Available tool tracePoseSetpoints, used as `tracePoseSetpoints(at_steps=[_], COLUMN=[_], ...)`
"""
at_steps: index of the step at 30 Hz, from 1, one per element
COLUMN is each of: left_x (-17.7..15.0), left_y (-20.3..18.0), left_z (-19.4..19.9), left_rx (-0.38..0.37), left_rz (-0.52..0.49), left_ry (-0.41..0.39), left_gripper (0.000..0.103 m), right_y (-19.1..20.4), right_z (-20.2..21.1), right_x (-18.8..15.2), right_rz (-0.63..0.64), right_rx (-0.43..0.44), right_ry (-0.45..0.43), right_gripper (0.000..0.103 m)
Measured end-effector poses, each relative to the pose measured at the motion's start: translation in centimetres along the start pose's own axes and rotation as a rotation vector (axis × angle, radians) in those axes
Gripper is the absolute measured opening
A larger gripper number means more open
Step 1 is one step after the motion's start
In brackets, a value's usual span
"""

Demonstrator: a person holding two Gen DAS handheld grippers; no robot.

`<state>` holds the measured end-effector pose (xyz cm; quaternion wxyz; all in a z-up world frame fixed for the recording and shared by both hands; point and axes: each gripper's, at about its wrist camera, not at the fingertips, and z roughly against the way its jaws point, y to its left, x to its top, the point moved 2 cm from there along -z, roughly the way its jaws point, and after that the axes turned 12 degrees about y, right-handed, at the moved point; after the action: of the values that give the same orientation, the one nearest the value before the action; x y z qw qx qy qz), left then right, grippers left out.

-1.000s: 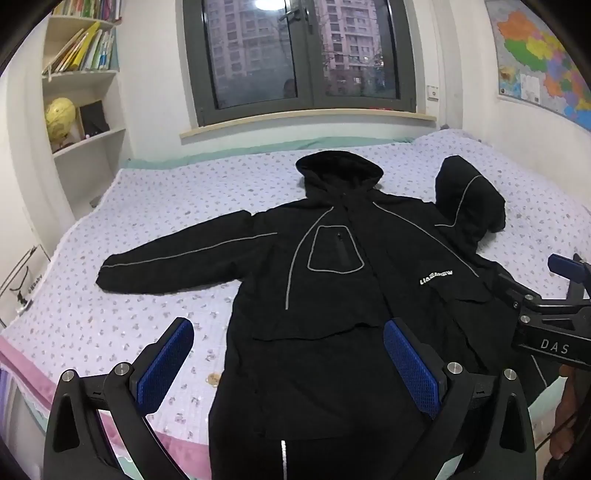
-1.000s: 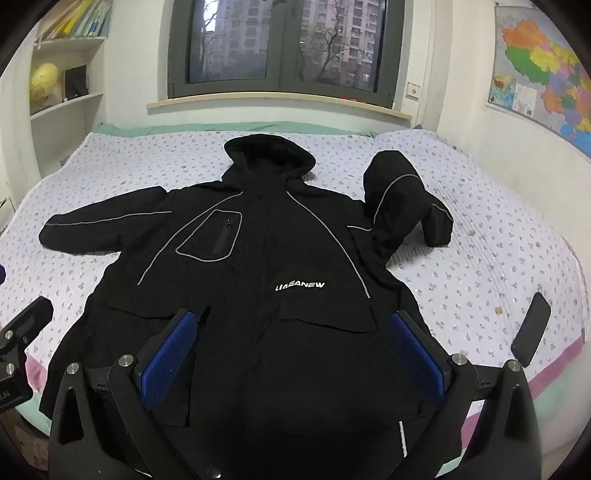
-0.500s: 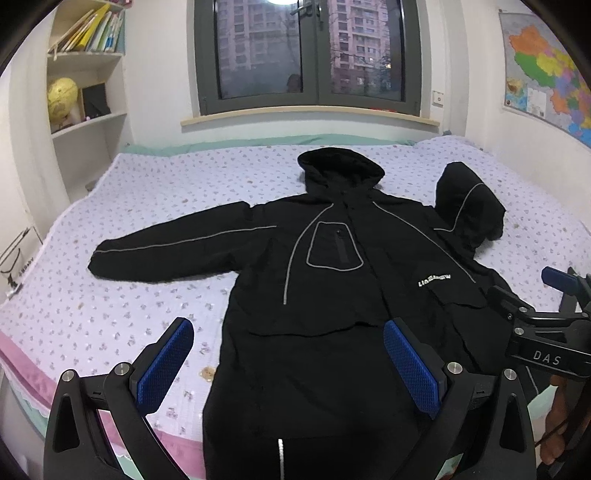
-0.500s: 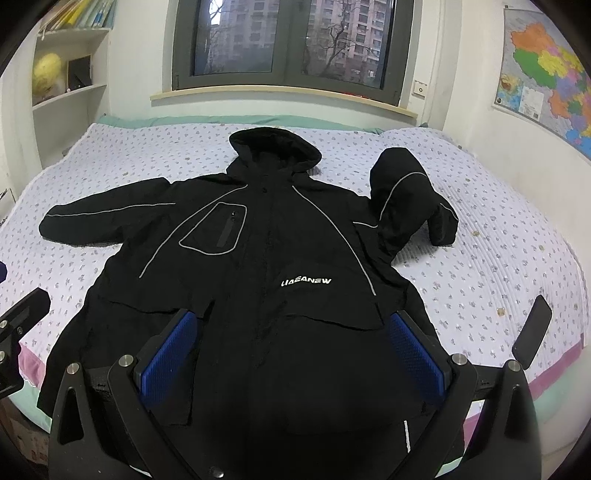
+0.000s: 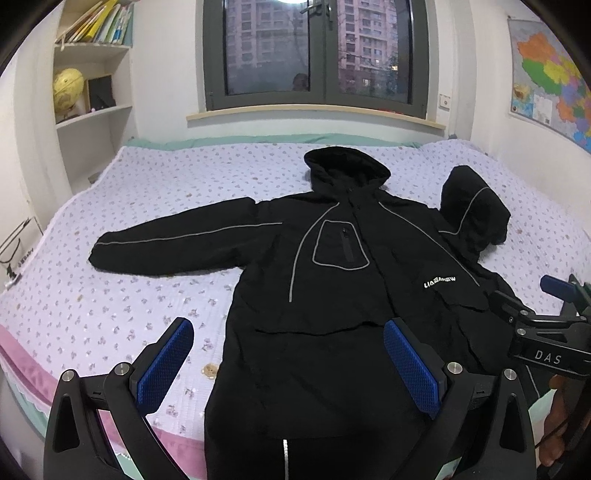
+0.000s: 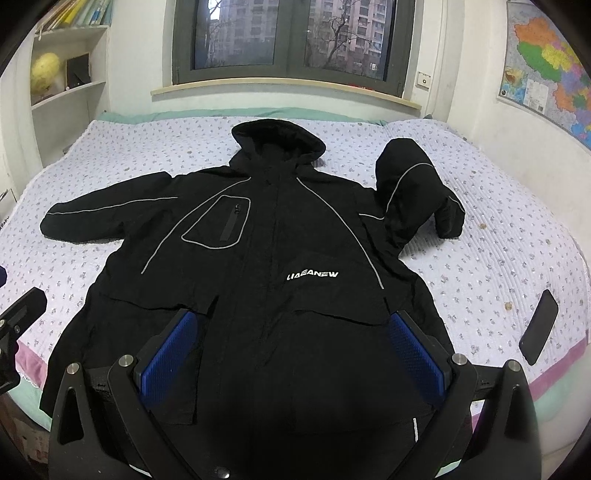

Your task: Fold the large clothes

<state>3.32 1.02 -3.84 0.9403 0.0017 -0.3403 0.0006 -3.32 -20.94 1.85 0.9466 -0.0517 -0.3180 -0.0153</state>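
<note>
The left gripper hangs with its jaws spread wide and nothing between them; its blue pads are ribbed rubber on matte black fingers with round steel bolts. It hovers above the near edge of the bed, over the jacket's hem. The right gripper is likewise released, its textured blue pads apart and empty, poised over the jacket's lower front.

The black hooded jacket lies front up across the middle of the bed, hood toward the far edge under the window. Its cloth is a thin, slightly crinkled shell with grey reflective piping, a rounded chest pocket with a vertical zip, and white "LIAEANEW" lettering. One sleeve stretches flat toward the shelf-side edge; the other sleeve is bent up into a hump and doubled back.

The bedspread is quilted lilac cotton with small flower sprigs. A flat black phone lies near the bed's near corner on the map side. The wall shelves hold leaning books, a yellow globe and a dark frame.
</note>
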Motion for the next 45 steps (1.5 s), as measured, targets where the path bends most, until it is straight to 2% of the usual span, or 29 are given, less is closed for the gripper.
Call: tracePoseSetpoints(at_steps=[6,25,30,31,33,34,36,39,42,44,45], left_x=[0.0,-0.2,0.2,0.4,0.6,0.7,0.6,0.8,1.7,2.5,3.0], left_y=[0.9,2.6,4.0,4.6,6.6,7.9,10.4,14.2,18.7,22.7,25.1], left_z=[-0.2,-1.6,-2.4,-2.8,-4.2,-5.2,-6.9,-8.7,-9.5,-10.2,-10.7], left_rx=[-0.006,0.004,0.004,-0.005,-0.018,-0.01,0.011,0.067,0.071,0.078,0.088], left_rz=[0.03,0.041,0.049,0.06,0.102,0.138,0.188,0.238,0.305,0.395,0.463], left_ry=[0.005,0.029,0.032,0.041,0.088,0.127,0.175,0.188,0.148,0.123,0.117], left_gripper=[0.102,0.102,0.102,0.102,0.102,0.102,0.102,0.102,0.102,0.102,0.102], right_y=[0.4,1.4,2.8,3.4,4.5,5.2,6.1,7.5,8.1,8.2,8.3], right_z=[0.0,-0.7,-1.0,-1.1,-1.5,-1.7,-2.5,-5.1,-9.4,-13.0,-15.5], right_x=[0.0,-0.1,1.0,1.6,2.5,3.4,4.6,7.0,8.5,8.6,8.4], right_rz=[0.007,0.005,0.031,0.042,0.076,0.086,0.092,0.093,0.083,0.089,0.091], right_rx=[0.001,0.019,0.034,0.051,0.148,0.225,0.272,0.274,0.297,0.251,0.192], right_ry=[0.0,0.022,0.014,0.014,0.017,0.015,0.009,-0.035,-0.078,-0.099,-0.076], right_gripper=[0.103,0.103,0.103,0.103,0.103,0.103,0.103,0.103,0.103,0.103,0.103])
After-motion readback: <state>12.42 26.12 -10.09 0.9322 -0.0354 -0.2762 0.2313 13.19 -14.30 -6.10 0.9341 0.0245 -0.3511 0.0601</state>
